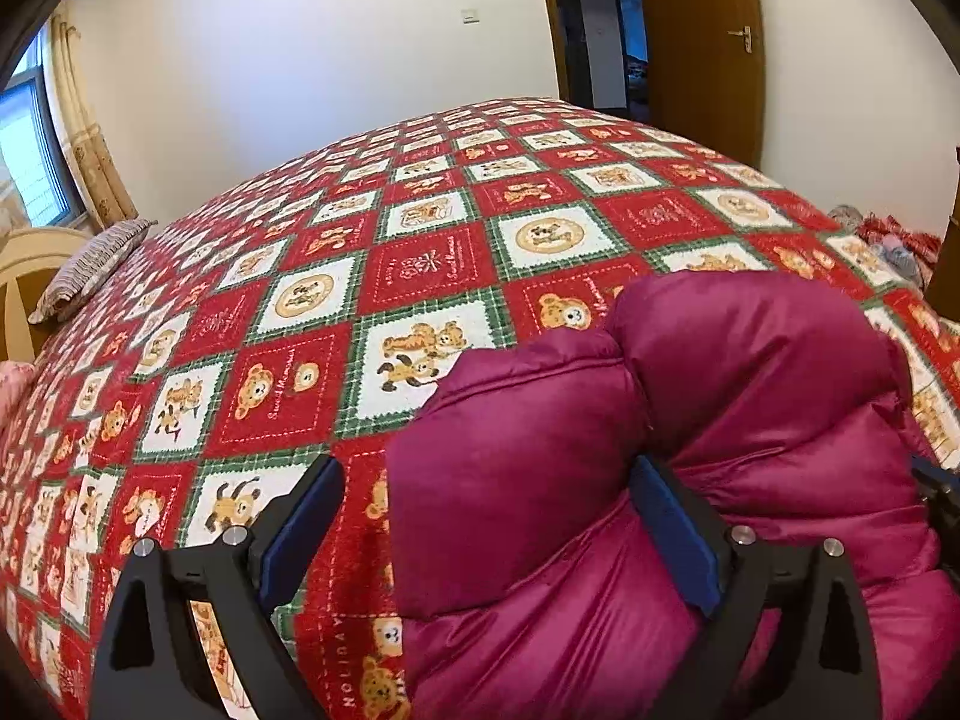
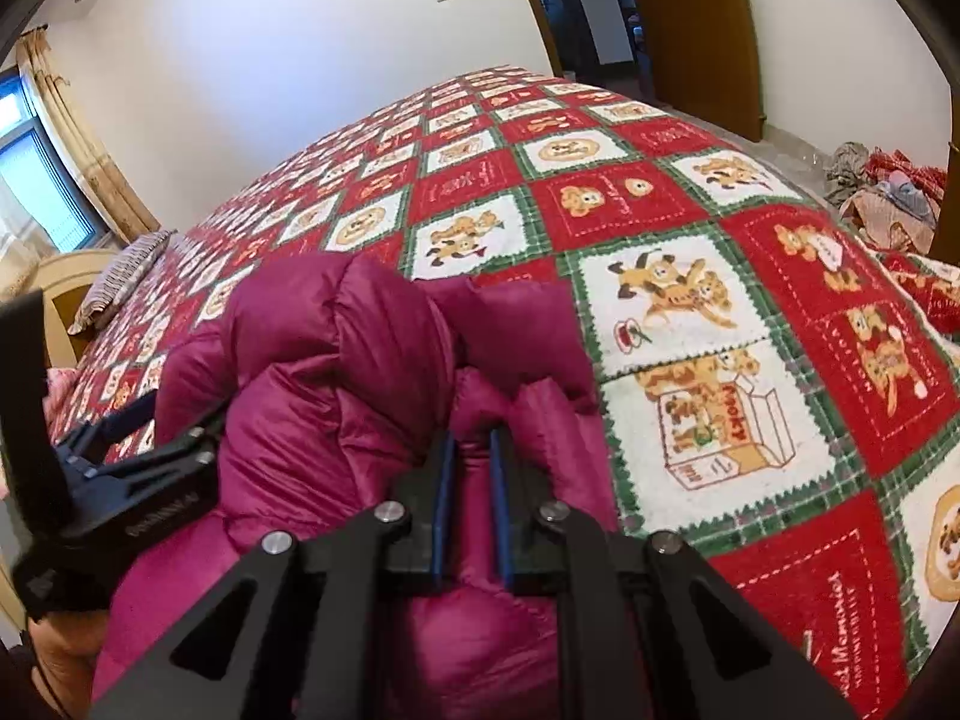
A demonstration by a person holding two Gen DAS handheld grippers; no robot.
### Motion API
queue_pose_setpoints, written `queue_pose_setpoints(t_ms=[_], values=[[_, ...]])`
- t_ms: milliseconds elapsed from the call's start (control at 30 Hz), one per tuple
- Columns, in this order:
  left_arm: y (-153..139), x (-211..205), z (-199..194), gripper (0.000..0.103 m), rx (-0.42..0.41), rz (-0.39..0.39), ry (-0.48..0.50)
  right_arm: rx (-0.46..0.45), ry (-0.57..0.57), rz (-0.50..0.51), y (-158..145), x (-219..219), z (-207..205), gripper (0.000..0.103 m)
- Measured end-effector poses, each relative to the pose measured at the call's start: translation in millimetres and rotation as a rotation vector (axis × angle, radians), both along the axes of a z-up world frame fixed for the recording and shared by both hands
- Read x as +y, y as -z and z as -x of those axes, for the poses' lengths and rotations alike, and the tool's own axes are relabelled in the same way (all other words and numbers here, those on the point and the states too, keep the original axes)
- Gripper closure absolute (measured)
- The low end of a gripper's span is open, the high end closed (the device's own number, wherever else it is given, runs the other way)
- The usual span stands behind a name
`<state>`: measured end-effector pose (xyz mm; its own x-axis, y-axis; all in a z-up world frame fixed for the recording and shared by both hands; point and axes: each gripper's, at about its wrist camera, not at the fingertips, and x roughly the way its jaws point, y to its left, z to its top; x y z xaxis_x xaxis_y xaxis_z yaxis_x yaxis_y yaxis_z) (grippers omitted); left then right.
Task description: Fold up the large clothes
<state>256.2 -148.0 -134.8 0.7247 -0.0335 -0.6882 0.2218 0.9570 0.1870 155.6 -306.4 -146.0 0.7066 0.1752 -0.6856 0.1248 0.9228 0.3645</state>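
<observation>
Jacket — one, magenta | right claw pinching it | left claw spread

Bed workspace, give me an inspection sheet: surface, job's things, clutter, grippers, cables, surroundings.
Surface: bed under a red, white and green bear-print blanket.
Job's things: magenta puffer jacket, bunched at the near edge.
Clutter: striped pillow by the headboard; heap of clothes off the bed's far right corner.
Grippers: left gripper open, jacket bulging between its fingers; right gripper shut on a jacket fold.
Cables: nothing seen.
Surroundings: white walls, curtained window, wooden door ajar.
</observation>
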Motion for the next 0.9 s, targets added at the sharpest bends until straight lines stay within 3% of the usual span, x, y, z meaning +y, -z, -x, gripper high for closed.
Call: queue_pose_setpoints(t_ms=[133, 200, 300, 400, 467, 533, 667, 767, 900], values=[[-0.8, -11.0, 4.9, 0.006, -0.042, -0.084, 0.005, -0.004, 0.003, -0.013, 0.0, -1.9, 0.3, 0.090], [-3.1, -8.5, 6.1, 0.006, -0.035, -0.086, 0.009, -0.005, 0.008, 0.000, -1.3, -0.8, 0.9, 0.090], [-14.5, 7.7, 14.3, 0.006, 0.014, -0.036, 0.032, 0.005, 0.008, 0.065, -6.2, 6.2, 0.9, 0.090], [-30.0, 38.9, 29.1, 0.006, 0.077, 0.089, 0.022, 0.007, 0.003, 0.049, -13.5, 1.9, 8.8, 0.088], [-39.5, 61.3, 43.6, 0.006, 0.091, 0.169, 0.021, -0.016, 0.017, -0.015, -26.0, -9.9, 28.5, 0.081], [-45.4, 80.1, 59.3, 0.006, 0.091, 0.221, 0.020, -0.055, 0.033, -0.044, -36.8, -15.7, 49.6, 0.061], [-46.8, 94.8, 87.5, 0.006, 0.105, 0.292, 0.033, -0.106, 0.009, -0.014, -54.5, -5.9, 103.8, 0.058], [-43.1, 85.7, 104.6, 0.006, 0.114, 0.303, 0.059, -0.095, 0.000, -0.010, -48.7, 4.2, 125.9, 0.058], [-30.0, 67.3, 121.9, 0.006, 0.090, 0.231, 0.054, -0.023, 0.019, -0.044, -19.4, 9.6, 126.7, 0.058]])
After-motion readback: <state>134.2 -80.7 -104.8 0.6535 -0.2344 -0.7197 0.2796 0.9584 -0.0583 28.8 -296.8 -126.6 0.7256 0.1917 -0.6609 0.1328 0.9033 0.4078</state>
